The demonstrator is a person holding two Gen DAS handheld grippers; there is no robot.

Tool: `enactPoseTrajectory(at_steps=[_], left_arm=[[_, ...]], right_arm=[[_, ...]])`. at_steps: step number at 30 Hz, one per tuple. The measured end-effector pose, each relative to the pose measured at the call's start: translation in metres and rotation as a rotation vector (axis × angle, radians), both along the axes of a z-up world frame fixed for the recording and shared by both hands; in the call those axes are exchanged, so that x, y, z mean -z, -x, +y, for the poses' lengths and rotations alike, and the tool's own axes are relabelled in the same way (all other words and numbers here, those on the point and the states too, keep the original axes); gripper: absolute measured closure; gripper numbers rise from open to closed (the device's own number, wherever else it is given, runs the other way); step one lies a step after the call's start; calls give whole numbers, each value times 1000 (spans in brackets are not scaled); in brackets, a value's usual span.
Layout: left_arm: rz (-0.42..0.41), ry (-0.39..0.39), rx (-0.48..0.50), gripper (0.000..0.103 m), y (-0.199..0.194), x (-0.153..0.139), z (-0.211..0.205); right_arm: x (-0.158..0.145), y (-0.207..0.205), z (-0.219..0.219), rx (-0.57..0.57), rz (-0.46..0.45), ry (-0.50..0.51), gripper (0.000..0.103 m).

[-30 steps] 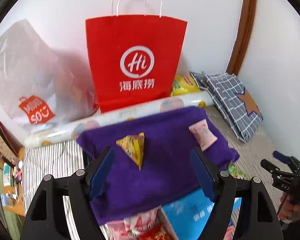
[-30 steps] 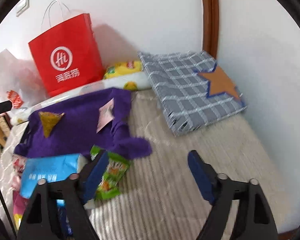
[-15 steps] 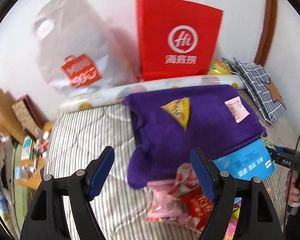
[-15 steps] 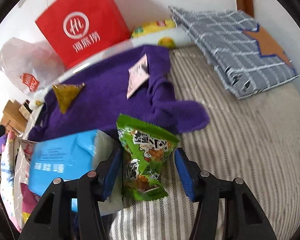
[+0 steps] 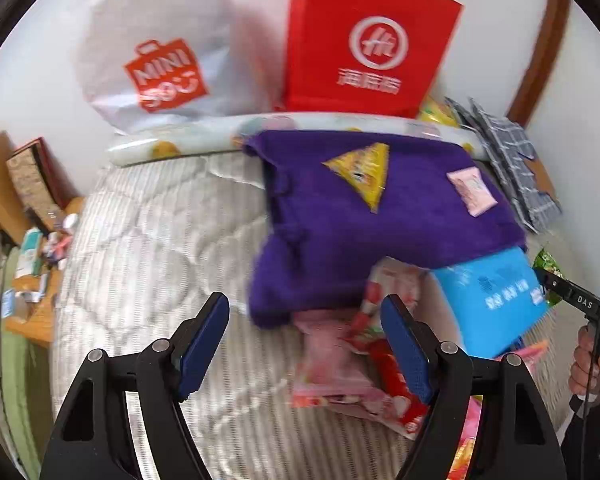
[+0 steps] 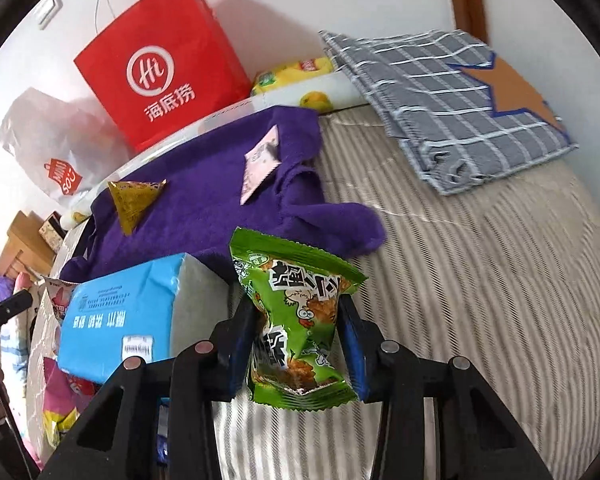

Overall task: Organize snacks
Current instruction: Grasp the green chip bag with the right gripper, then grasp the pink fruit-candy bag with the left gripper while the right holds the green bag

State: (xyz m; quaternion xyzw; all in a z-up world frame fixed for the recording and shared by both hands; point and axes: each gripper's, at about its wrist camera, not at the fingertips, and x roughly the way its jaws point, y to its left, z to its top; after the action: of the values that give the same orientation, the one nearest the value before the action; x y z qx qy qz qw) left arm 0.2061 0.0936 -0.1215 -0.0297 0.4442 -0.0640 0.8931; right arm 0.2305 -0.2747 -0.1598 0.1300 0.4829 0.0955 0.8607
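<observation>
My right gripper (image 6: 298,320) is shut on a green snack packet (image 6: 296,320) at the purple cloth's (image 6: 204,200) near edge. A yellow triangular snack (image 6: 134,198) and a pink sachet (image 6: 262,162) lie on the cloth. A blue pack (image 6: 120,312) sits left of the packet. My left gripper (image 5: 304,332) is open and empty above the bed, with pink and red snack packets (image 5: 352,364) between and beyond its fingers. The cloth (image 5: 372,216), yellow snack (image 5: 364,170), pink sachet (image 5: 472,192) and blue pack (image 5: 492,300) show in the left wrist view.
A red paper bag (image 6: 160,64) and a white plastic bag (image 6: 56,148) stand against the wall. A folded grey checked cloth (image 6: 452,100) lies at the back right. A yellow pack (image 6: 292,72) and a patterned roll (image 5: 180,146) lie behind the purple cloth. The striped bedding (image 6: 480,280) spreads to the right.
My right gripper has closed on the green packet, which was between open fingers half a second ago. My left gripper has pulled back and swung left, bringing the pink and red packets into view.
</observation>
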Motion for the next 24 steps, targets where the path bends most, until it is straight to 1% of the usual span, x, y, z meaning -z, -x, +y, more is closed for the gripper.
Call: enactPoseTrajectory(at_steps=[3, 6, 8, 14, 18, 19, 21, 22, 24], left_arm=[[3, -22, 43, 25, 0, 8, -18], [13, -58, 51, 25, -2, 20, -33], [5, -74, 53, 25, -3, 27, -41], [-2, -115, 48, 25, -10, 43, -56], [17, -150, 57, 25, -16, 54, -66], [7, -153, 56, 25, -16, 55, -68], [-2, -129, 46, 26, -15, 55, -65], [-7, -117, 43, 28, -15, 55, -63], [-6, -101, 52, 49, -13, 55, -60]], right_arm=[[-6, 14, -6, 23, -19, 12, 65], [-11, 27, -8, 21, -46, 37, 65], [-13, 35, -9, 16, -66, 45, 65], [-9, 42, -2, -2, -85, 74, 65], [-5, 41, 7, -15, -92, 78, 65], [-5, 40, 9, -18, -93, 73, 65], [-3, 38, 13, -23, -99, 80, 65], [-3, 38, 16, -25, -104, 90, 65], [-1, 37, 20, -27, -117, 116, 64]])
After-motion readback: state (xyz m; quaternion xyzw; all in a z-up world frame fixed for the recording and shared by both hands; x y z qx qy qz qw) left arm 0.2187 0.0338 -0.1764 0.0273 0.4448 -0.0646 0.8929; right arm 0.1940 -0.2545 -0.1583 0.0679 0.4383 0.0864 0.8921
